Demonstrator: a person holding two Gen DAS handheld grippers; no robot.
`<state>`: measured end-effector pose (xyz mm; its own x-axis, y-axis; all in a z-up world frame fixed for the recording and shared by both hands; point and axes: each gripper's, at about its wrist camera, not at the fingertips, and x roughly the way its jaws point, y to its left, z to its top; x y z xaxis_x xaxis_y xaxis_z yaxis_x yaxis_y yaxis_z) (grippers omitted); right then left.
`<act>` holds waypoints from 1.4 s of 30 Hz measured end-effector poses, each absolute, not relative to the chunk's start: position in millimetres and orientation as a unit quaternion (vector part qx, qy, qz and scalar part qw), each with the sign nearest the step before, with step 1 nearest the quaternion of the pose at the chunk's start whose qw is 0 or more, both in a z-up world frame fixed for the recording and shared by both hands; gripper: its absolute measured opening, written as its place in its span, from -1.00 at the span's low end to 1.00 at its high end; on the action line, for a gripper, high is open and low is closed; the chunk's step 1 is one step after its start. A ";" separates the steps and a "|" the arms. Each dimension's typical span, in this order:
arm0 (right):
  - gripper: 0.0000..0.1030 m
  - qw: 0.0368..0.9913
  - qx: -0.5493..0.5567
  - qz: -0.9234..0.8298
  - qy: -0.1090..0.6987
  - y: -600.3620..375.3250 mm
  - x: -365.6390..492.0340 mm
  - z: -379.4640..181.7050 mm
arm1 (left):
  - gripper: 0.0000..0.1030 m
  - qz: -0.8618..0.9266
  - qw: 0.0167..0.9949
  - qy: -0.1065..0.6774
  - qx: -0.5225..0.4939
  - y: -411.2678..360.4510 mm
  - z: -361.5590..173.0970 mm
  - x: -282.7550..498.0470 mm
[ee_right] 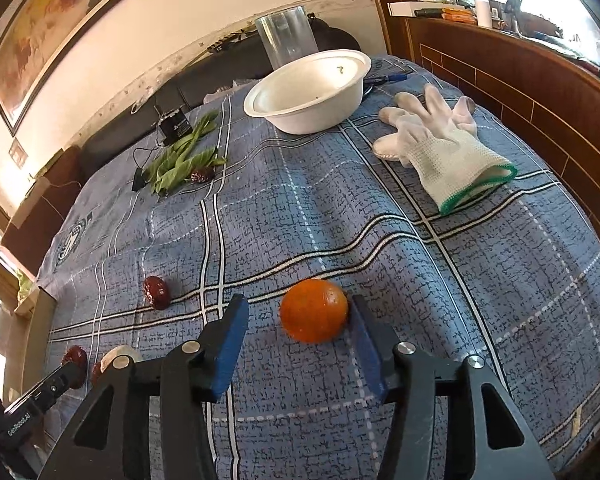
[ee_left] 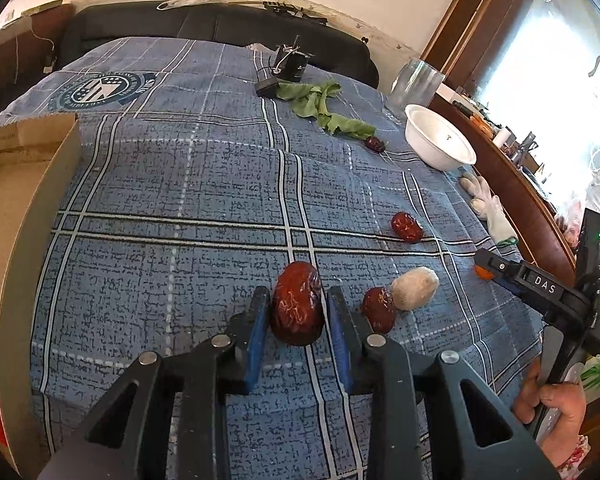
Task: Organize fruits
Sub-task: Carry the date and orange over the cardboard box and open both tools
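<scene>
While your left gripper [ee_left: 298,312] brackets the date [ee_left: 297,303] (pads seemingly not pressing) | right gripper [ee_right: 298,330] jaws apart, straddling orange [ee_right: 314,310] | both poised for the bowl [ee_right: 260,98].

Left hand-held gripper [ee_left: 298,300] straddles a red date [ee_left: 297,303] on blue cloth [ee_left: 180,200].

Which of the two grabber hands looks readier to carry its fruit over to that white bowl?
Probably the right. The right gripper already straddles the orange, and the white bowl lies straight ahead of it. The left gripper brackets a red date, but the bowl lies far across the cloth.
</scene>
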<state>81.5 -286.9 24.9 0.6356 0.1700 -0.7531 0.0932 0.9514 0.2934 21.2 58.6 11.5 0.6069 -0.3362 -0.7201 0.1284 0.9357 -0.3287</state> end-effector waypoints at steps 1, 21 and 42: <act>-0.05 0.892 0.151 0.017 0.427 -286.3 81.0 25.0 | -0.46 -0.133 0.888 0.423 -0.120 57.7 11.5 20.8; -0.31 0.908 0.153 0.049 0.386 -274.4 57.6 38.7 | -0.50 -0.143 0.907 0.384 -0.099 53.1 24.3 4.5; -0.30 0.912 0.101 0.162 0.362 -159.3 -8.2 111.1 | -0.49 -0.136 0.939 0.285 -0.134 146.7 113.4 -96.9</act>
<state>-8.2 -159.3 111.1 0.6850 0.3694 -0.6279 -0.2232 0.9269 0.3018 -96.9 146.7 113.4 0.8011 -0.3314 -0.4984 0.1784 0.9271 -0.3296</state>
